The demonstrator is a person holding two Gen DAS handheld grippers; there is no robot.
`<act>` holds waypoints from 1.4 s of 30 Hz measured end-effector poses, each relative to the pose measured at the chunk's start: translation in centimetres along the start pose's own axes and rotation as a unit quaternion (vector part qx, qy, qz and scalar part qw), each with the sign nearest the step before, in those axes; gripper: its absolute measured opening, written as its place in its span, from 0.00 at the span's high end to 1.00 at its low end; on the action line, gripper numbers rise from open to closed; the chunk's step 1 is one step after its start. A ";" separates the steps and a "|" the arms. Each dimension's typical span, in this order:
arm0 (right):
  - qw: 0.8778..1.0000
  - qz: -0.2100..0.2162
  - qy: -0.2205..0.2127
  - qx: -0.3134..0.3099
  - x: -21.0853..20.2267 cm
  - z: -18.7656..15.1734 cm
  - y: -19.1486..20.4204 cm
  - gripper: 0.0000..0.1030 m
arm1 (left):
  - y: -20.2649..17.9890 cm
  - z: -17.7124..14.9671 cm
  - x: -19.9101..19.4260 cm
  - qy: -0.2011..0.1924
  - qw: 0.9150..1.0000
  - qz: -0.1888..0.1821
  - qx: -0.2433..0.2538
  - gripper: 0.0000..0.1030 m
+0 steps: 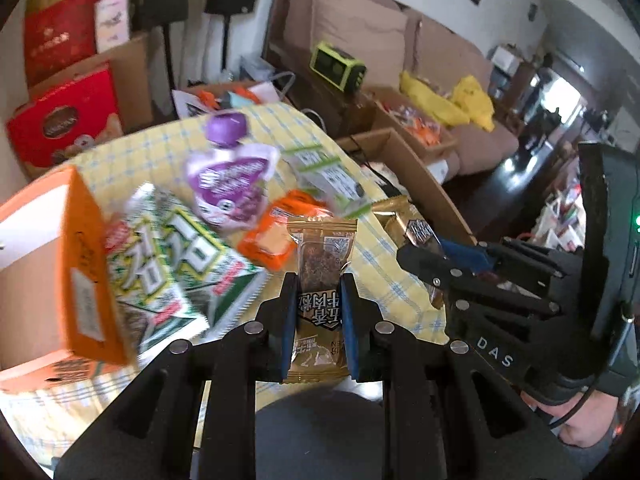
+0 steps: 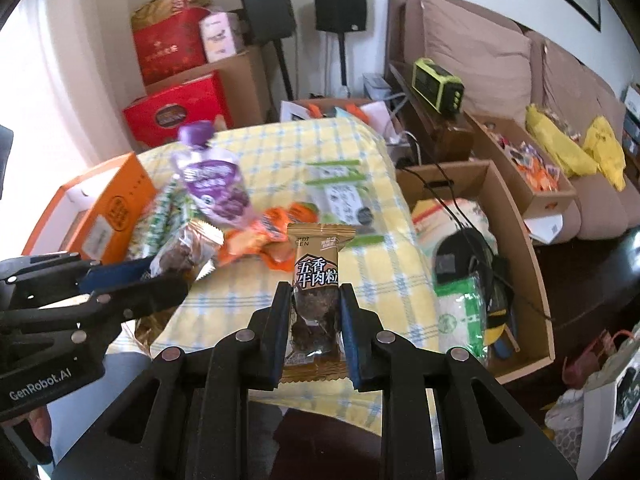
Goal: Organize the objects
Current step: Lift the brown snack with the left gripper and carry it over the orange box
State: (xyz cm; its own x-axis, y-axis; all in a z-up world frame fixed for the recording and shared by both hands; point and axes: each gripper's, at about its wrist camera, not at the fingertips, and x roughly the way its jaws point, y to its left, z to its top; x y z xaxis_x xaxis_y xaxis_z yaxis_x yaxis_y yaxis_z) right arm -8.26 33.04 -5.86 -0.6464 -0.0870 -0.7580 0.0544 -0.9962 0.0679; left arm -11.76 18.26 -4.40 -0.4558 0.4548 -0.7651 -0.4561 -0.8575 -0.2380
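Snacks lie on a table under a yellow checked cloth (image 1: 394,284) (image 2: 384,276). My left gripper (image 1: 316,284) is shut on a gold beef snack packet (image 1: 322,248), lifted off the cloth, back side towards the camera. My right gripper (image 2: 316,290) is shut on a similar gold packet (image 2: 316,264), its printed front showing. In the left wrist view the right gripper (image 1: 424,252) with its packet (image 1: 412,224) sits to the right. In the right wrist view the left gripper (image 2: 168,276) and its packet (image 2: 188,248) sit to the left.
On the cloth lie a purple spouted pouch (image 1: 228,188) (image 2: 212,184), a green-white pack (image 1: 168,256), orange packets (image 1: 272,236) (image 2: 260,236) and green-edged packs (image 1: 324,176) (image 2: 344,196). An open orange box (image 1: 76,260) (image 2: 100,216) stands left. A cardboard box (image 2: 516,240) is right of the table.
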 end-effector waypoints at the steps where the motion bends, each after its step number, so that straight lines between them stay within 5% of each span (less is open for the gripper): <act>1: 1.000 0.002 -0.002 -0.004 -0.1 0.2 0.5 0.78 | 0.4 0.0 -0.5 -0.004 1.000 0.004 -0.004 0.82; 20: 0.996 0.060 -0.025 -0.062 -0.7 3.3 10.2 0.78 | 9.4 -1.8 -8.0 -0.062 0.990 0.103 -0.068 0.82; 42: 0.989 0.111 -0.014 -0.099 1.3 6.2 18.4 0.77 | 15.7 -2.7 -10.7 -0.074 0.978 0.156 -0.118 0.82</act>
State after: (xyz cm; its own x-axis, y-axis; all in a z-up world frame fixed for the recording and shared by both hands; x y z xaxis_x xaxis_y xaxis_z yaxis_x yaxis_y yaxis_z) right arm -12.82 14.64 -1.52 -0.6225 -0.3070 -0.7199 0.3444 -0.9334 0.1003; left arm -11.99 -0.70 -1.57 -0.6580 0.1774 -0.7318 -0.0956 -0.9837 -0.1525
